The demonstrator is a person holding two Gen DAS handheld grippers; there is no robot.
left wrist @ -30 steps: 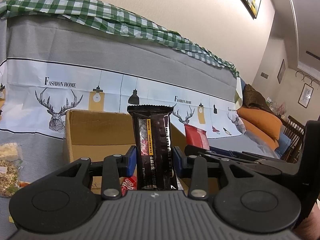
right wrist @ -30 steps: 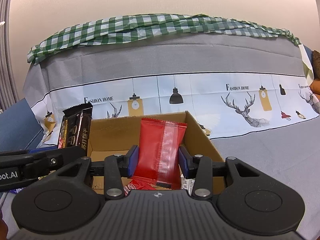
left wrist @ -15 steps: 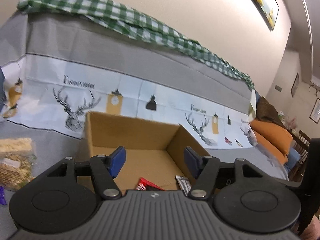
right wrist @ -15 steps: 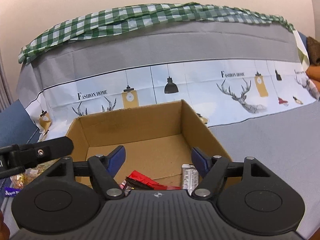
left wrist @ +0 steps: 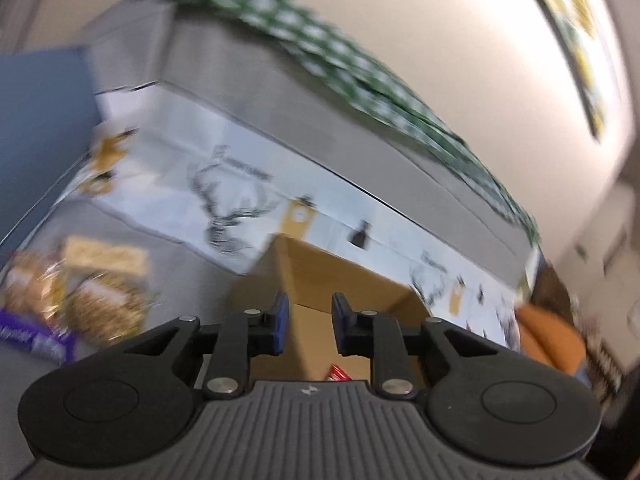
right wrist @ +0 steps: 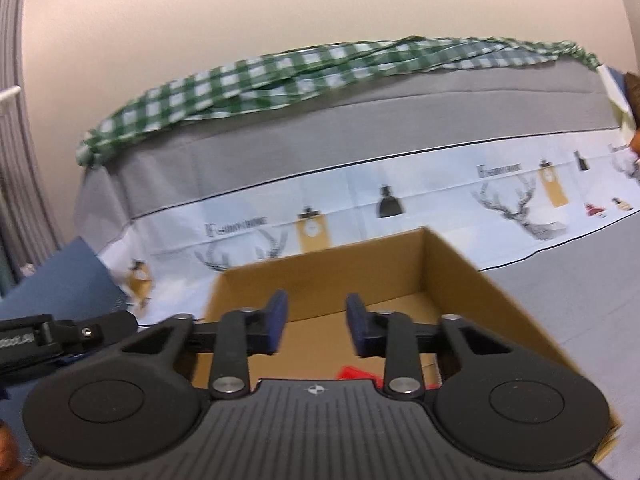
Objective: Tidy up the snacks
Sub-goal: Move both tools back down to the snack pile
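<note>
Grey covered sofa seat [right wrist: 580, 280], open cardboard box [right wrist: 320, 276] on it, snack packets [left wrist: 92, 292] (blurred) beside box

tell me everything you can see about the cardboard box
The cardboard box is plain brown corrugated card, open at the top, sitting on the grey cover in front of the deer-print cloth. Its inner walls and floor are bare, with a fold crease across the floor. Near the front lies a red snack packet, mostly hidden behind the right tongs. Both the right and the left tongs hang open and empty above it, touching nothing. The left view is blurred.
</note>
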